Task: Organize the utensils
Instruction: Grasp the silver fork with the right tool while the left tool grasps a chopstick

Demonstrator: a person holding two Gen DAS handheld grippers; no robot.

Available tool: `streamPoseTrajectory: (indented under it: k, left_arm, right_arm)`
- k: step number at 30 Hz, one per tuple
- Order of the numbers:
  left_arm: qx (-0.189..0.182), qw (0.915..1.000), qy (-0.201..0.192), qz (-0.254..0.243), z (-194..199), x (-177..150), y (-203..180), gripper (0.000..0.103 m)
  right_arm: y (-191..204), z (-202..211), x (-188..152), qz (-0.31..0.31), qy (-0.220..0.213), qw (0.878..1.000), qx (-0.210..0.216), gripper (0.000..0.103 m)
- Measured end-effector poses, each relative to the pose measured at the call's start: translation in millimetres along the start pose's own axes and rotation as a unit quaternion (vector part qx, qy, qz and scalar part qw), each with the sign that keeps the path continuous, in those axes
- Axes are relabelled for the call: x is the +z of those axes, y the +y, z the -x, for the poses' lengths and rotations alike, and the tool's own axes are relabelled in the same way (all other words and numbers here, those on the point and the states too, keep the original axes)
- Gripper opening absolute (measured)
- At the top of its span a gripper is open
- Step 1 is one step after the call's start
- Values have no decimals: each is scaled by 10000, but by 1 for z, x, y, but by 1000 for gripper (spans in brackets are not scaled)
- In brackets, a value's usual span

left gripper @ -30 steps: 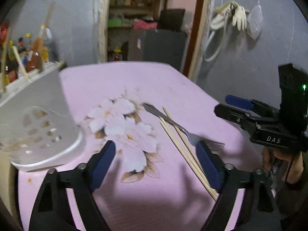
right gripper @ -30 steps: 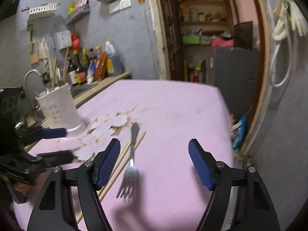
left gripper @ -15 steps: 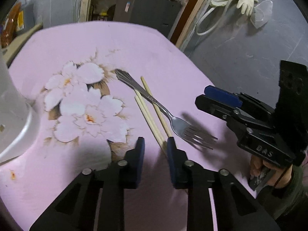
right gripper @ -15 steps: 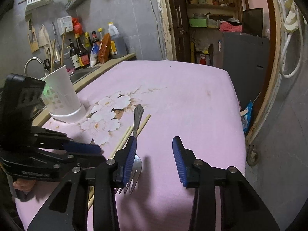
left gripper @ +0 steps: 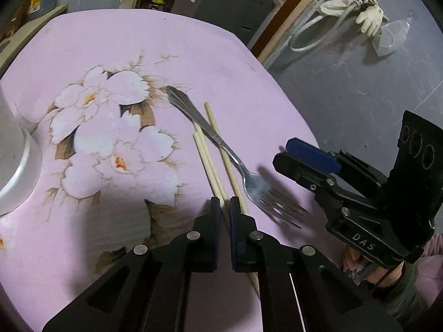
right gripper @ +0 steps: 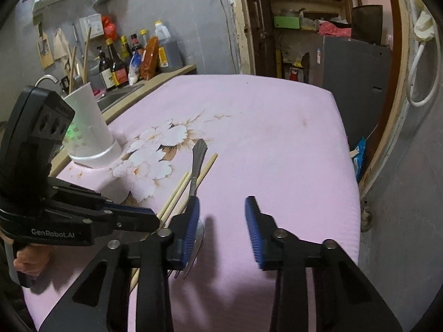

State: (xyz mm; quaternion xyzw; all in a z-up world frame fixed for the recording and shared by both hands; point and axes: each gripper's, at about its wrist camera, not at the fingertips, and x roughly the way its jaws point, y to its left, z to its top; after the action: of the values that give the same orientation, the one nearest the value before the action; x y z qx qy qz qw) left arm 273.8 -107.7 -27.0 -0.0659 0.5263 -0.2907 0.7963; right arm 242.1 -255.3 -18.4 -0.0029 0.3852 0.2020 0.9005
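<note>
A metal fork lies slantwise across pale wooden chopsticks on the pink flowered tablecloth. My left gripper is shut on the near ends of the chopsticks, low over the cloth. From the right wrist it appears at the left. My right gripper hovers at the fork's tines with its jaws closing. The fork pokes out just inside the left pad, and neither pad presses on it. A white utensil holder stands at the table's left side.
Sauce bottles and a tap line the counter behind the holder. A grey cabinet stands past the table's far edge. The table's right edge drops off near the wall. Gloves and a hose hang there.
My left gripper tipped down toward the chopsticks and its jaws went from wide to shut around them. My right jaws narrowed and came in over the fork's tines.
</note>
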Motion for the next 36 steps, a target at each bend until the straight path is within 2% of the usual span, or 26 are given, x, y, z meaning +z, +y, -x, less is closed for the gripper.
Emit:
streamPoseTrajectory:
  k: [3, 9, 14, 21, 22, 24, 27, 31, 36]
  left_arm:
    - [44, 9999, -35, 108, 3, -4, 4, 3]
    - [310, 9994, -112, 69, 17, -16, 9, 2]
    - [557, 9984, -60, -80, 22, -24, 5, 2]
    - [601, 9981, 92, -112, 17, -18, 0, 3]
    - [621, 9979, 105, -130, 16, -18, 0, 4]
    - [634, 9978, 131, -141, 9, -12, -5, 4]
    - [694, 9971, 122, -284, 7, -13, -8, 5]
    - [717, 9968, 214, -283, 4, -10, -7, 5]
    - [618, 9974, 335, -159, -3, 1, -3, 5]
  right_arm:
    - [4, -6, 0, 80, 120, 9999, 69, 20]
    - [17, -20, 3, 372, 421, 9983, 121, 18]
    - [27, -30, 9, 620, 576, 9964, -103, 18]
    - [33, -41, 19, 789, 852, 9930, -216, 17]
    - [33, -41, 19, 816, 874, 9925, -250, 16]
    - [35, -38, 16, 897, 904, 9912, -354, 7]
    - [35, -29, 10, 1058, 851, 9887, -629, 5]
    - [27, -25, 10, 901, 961, 9895, -597, 5]
    - [16, -40, 25, 324, 1234, 9913, -308, 8]
